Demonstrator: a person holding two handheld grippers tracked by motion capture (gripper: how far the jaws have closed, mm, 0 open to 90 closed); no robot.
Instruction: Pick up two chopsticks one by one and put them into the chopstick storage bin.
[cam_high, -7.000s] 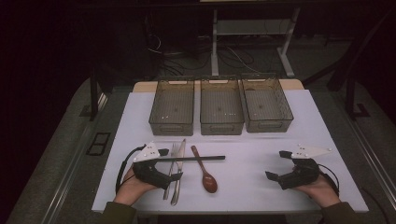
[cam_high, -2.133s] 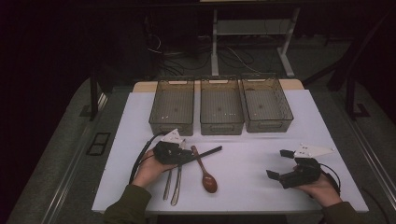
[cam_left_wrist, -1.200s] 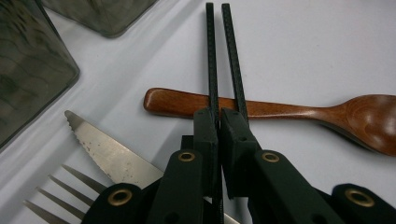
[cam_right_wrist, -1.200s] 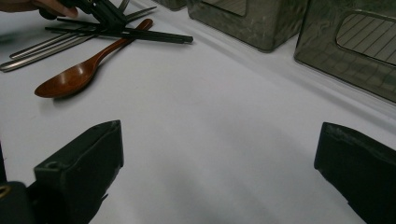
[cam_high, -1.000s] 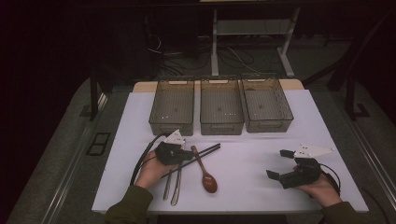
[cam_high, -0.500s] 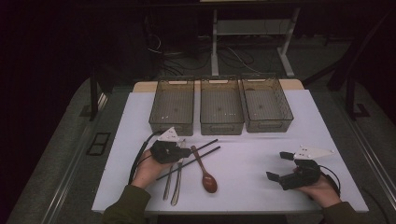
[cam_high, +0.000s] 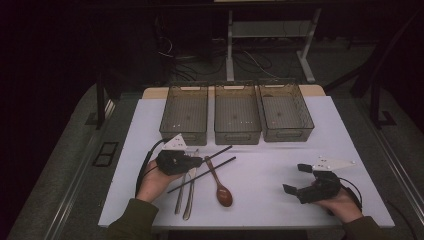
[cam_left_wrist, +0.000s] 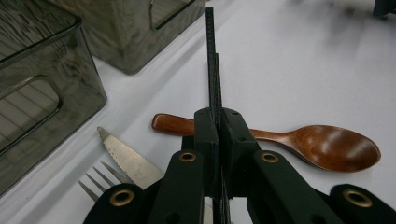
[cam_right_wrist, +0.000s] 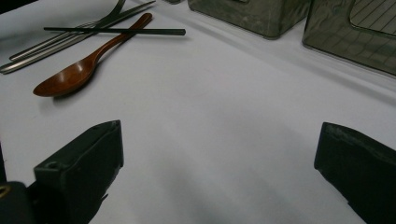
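L gripper (cam_high: 199, 161) clamped on one thin black chopstick (cam_left_wrist: 211, 60), stick running fwd from jaws, above brown wooden spoon (cam_left_wrist: 327, 145). 2nd black chopstick (cam_high: 202, 174) lies across spoon handle, steel knife (cam_high: 190, 197) and fork (cam_high: 179, 195), on white table (cam_high: 280, 155). R gripper (cam_high: 294, 180) resting, jaws wide apart, holding nothing.

Three smoky translucent plastic bins (cam_high: 236, 120) are sitting in a row; two thin black chopsticks (cam_high: 207, 171), one brown wooden spoon (cam_high: 220, 186), one steel fork (cam_high: 180, 192) and one serrated steel knife (cam_high: 191, 195) are showing.
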